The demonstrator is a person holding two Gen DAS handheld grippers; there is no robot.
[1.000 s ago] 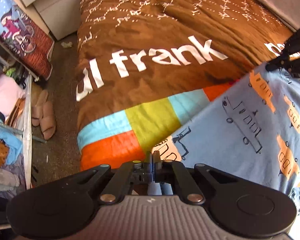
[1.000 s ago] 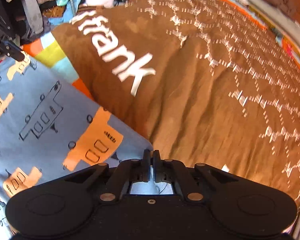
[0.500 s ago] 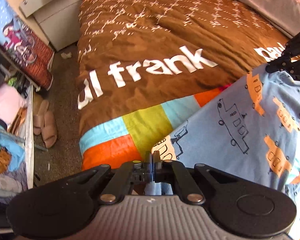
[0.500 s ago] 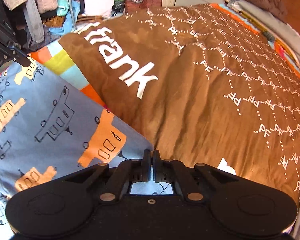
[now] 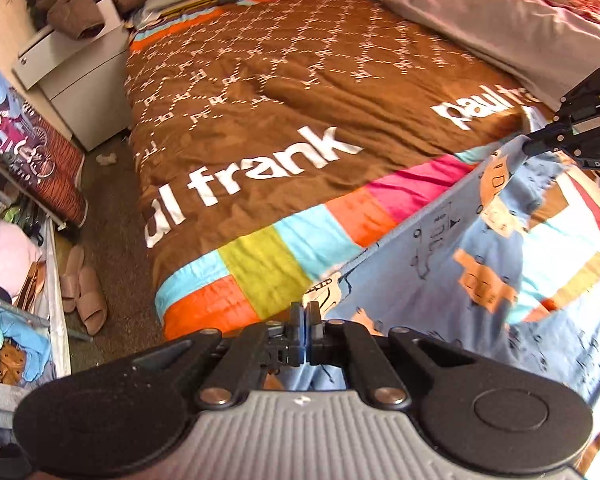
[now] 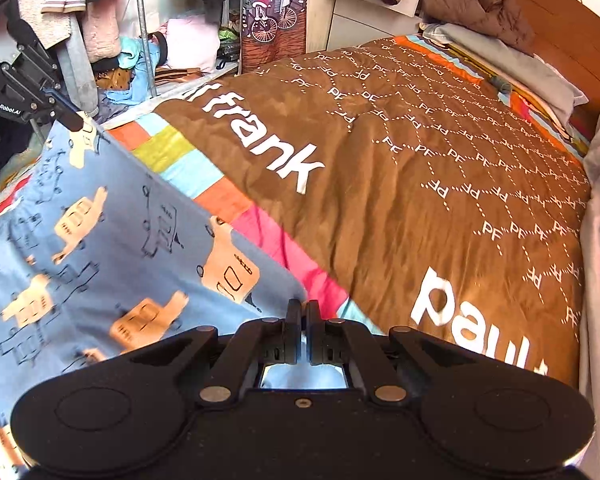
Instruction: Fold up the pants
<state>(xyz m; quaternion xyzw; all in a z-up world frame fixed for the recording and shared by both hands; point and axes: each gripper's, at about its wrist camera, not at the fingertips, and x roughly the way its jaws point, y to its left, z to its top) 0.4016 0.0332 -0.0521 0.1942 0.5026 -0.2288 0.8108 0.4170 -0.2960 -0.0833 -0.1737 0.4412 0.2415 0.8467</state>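
Light blue pants [image 5: 440,280] [image 6: 112,240] printed with orange vehicles hang stretched between both grippers, above the near end of the bed. My left gripper [image 5: 303,312] is shut on one top corner of the pants. My right gripper [image 6: 302,312] is shut on the other top corner. In the left wrist view the right gripper [image 5: 540,142] shows at the right edge, pinching the cloth. The left gripper [image 6: 74,122] appears at the upper left of the right wrist view. The lower part of the pants drops out of sight below the grippers.
A brown bedspread [image 5: 280,100] [image 6: 420,160] with white lettering and a coloured striped border covers the bed. A grey blanket [image 5: 480,12] lies along its far side. A white nightstand [image 5: 80,80] with a brown jacket, slippers [image 5: 84,292] on the floor and a clothes rack [image 6: 100,32] stand beside the bed.
Both grippers have risen and drawn back from the bed, lifting the pants with them. More of the bed now shows, and the cloth hangs freer between the two grips.
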